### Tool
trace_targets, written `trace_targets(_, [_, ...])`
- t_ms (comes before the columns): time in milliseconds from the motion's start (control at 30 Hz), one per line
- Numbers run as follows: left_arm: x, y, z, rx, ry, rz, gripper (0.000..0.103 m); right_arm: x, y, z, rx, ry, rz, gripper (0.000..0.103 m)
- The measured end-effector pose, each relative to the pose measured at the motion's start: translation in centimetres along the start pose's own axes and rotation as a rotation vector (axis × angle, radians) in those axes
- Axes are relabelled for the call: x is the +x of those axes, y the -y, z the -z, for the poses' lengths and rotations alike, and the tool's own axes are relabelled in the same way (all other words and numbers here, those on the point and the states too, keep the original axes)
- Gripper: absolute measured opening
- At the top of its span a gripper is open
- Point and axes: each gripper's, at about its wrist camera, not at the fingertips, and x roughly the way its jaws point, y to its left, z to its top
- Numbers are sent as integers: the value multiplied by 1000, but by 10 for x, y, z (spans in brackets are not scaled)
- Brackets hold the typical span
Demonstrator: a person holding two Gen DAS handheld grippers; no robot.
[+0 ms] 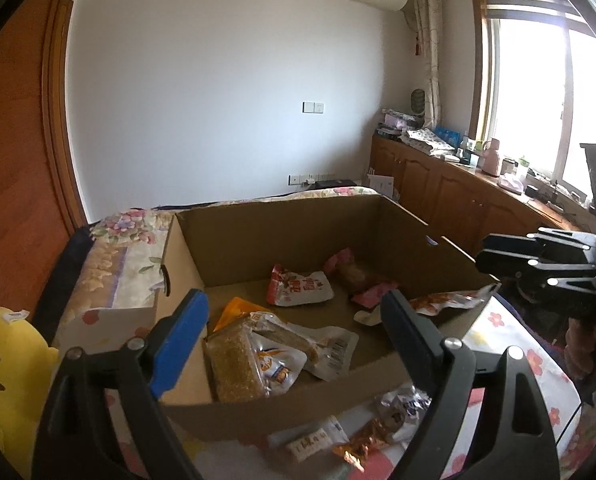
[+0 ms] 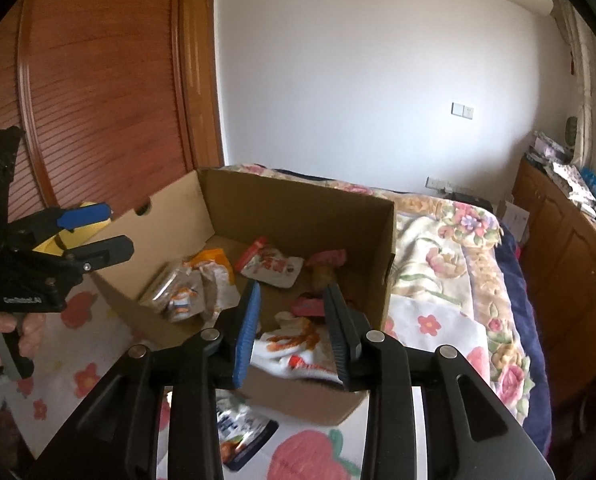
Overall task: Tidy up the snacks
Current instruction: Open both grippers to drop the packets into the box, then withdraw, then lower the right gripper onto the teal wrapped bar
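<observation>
Flowered bedding (image 2: 450,264) is covering the bed where you are working, with a wooden louvred door (image 2: 97,92) behind it and a white wall beyond. You are holding both grippers over an open cardboard box (image 1: 281,232) that is sitting on the bedding. Your left gripper (image 1: 293,320) is hanging above the box's near wall with its fingers spread wide and nothing between them; in the right wrist view your hand (image 2: 17,336) is showing around its grip. Your right gripper (image 2: 293,332) is hovering at the box's near edge with its fingers partly apart; a white and orange snack packet (image 2: 298,344) is lying draped over the box edge between them, and the pads are not pressing on it. Inside the box, a red and white pouch (image 1: 300,290) is resting near the middle, a pink-wrapped snack (image 1: 358,276) is lying toward the far corner, and a granola-like bar (image 1: 233,364) is sitting among several pouches at the near corner. More packets (image 1: 354,436) are waiting on the bedding just outside the box's near wall. A yellow plush (image 1: 9,368) is sitting beside the box.
</observation>
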Motion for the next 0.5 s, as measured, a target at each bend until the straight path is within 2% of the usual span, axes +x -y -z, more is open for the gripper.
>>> trace_targets(267, [-35, 8, 13, 21, 0, -5, 89, -44, -9, 15, -1, 4, 9, 36])
trace_targets(500, [-52, 15, 46, 49, -24, -19, 89, -60, -15, 56, 28, -36, 8, 39])
